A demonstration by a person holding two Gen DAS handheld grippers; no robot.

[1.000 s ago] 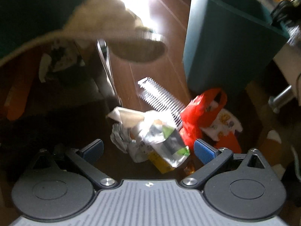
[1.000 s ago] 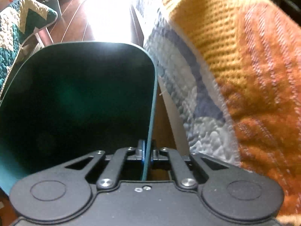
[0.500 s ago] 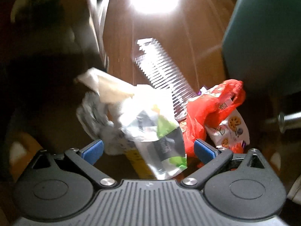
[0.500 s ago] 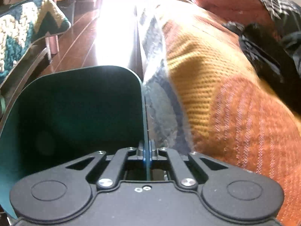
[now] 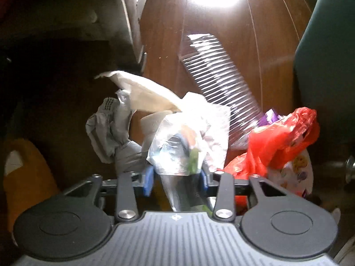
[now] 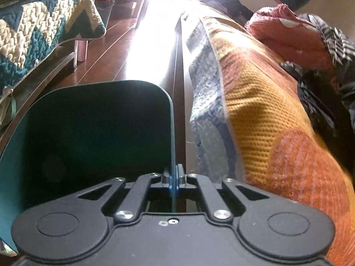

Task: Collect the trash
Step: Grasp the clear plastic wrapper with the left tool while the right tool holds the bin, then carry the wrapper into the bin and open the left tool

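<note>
One crumpled clear wrapper (image 5: 188, 141) (green and orange print inside), on the wooden floor (image 5: 221, 44) amid grey, beige and red bag (image 5: 279, 139) litter. Left gripper (image 5: 176, 177) fingers just closing onto it. Right gripper (image 6: 174, 182) clenched on the teal bin (image 6: 88, 137) rim.

You are looking at a wood floor (image 5: 221, 33), dark brown, smooth and so shiny it glares. On it lies thin, crinkly trash: a clear shiny wrapper (image 5: 184, 146), a glossy red plastic bag (image 5: 275, 141), a ribbed see-through plastic cup (image 5: 213, 66) and soft grey crumpled paper (image 5: 108, 133). The bin (image 6: 88, 133) is smooth matt green plastic. The blanket (image 6: 266, 119) beside it is rough knitted cloth. The quilt (image 6: 44, 22) is puffy stitched cloth.
</note>
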